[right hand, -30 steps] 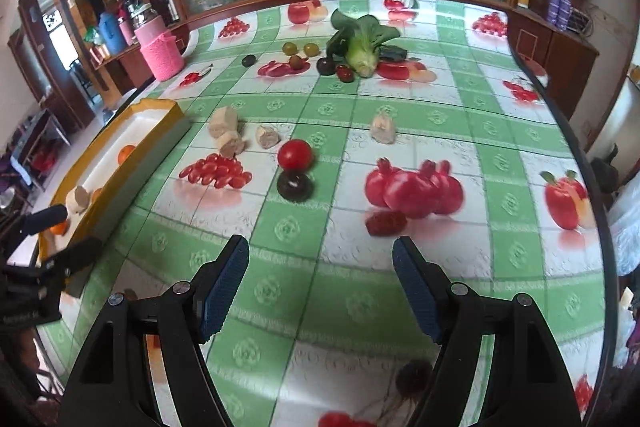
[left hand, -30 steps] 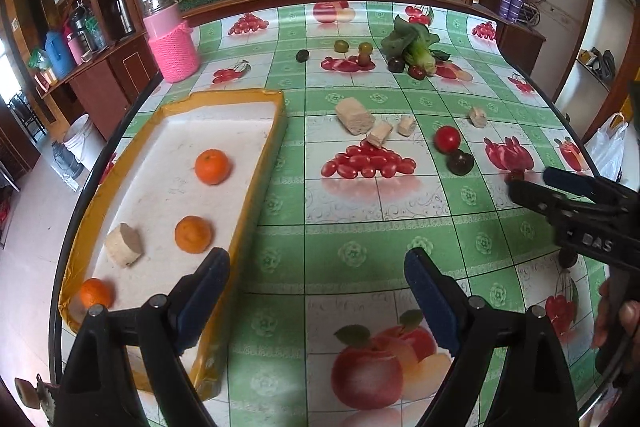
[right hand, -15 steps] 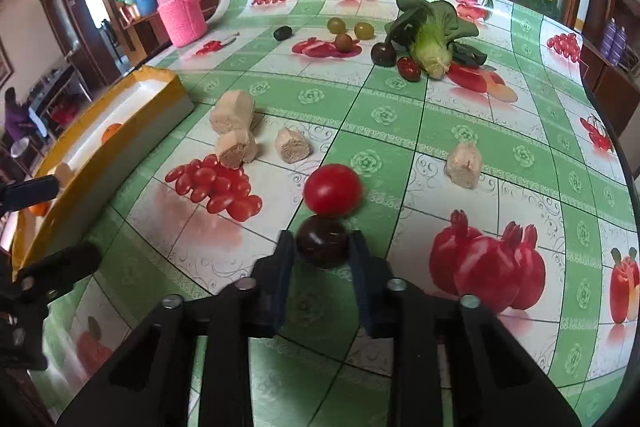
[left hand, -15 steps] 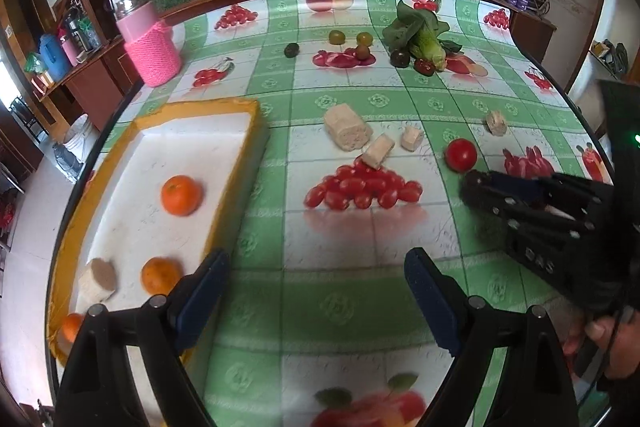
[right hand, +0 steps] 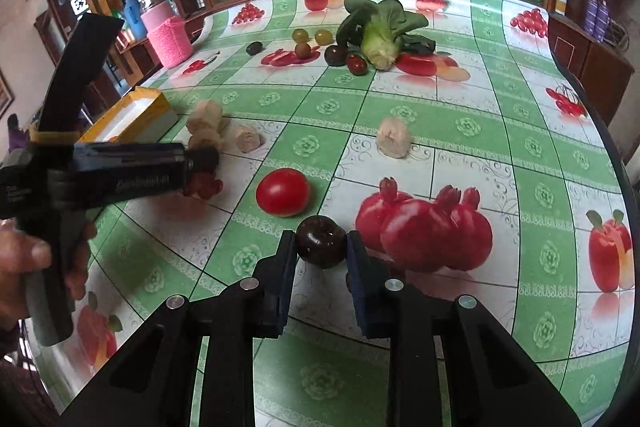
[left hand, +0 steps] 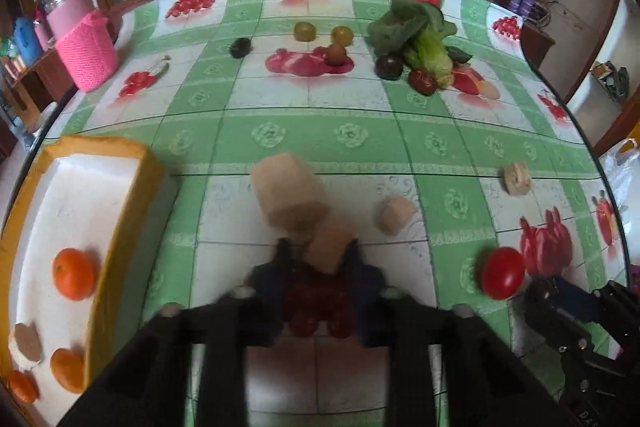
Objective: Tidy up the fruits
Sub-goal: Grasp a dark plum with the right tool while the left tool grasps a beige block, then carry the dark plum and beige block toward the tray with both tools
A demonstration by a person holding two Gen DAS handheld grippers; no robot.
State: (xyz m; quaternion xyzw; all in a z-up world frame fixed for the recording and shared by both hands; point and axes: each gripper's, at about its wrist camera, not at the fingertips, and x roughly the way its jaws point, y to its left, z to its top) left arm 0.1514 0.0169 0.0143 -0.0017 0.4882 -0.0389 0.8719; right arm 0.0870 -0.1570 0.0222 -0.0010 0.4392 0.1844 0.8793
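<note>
Right gripper (right hand: 321, 251) is closed on the dark plum (right hand: 321, 242), lower centre of the right wrist frame, pads pressing both flanks. The left gripper (left hand: 317, 259) is narrowed around a beige chunk (left hand: 329, 246) at lower centre of its own frame; the view is motion-blurred, so we judge it clamped but contact on both pads isn't crisp.

Our read of the step: both pieces go to the yellow-rimmed tray (left hand: 149, 187), left edge of the left frame, which holds three oranges, e.g. one at (left hand: 74, 279), and one beige piece (left hand: 27, 347).

How we'd do it well:
- Lift the plum straight up first. The red tomato (right hand: 283, 192) sits just up-left of it and would roll if clipped.
- Left side: the bigger beige cylinder (left hand: 289, 193) touches or nearly touches the held chunk from above. Pull back and up, not sideways.
- Clear the tray wall before lowering, and release low so round fruit doesn't roll.

Orientation: the plum is near-round with no real long axis; its stem dimple faces up toward the camera. The beige chunk is a short stub, long axis tilted from lower left to upper right in frame, cut face toward us; the blur limits certainty.
</note>
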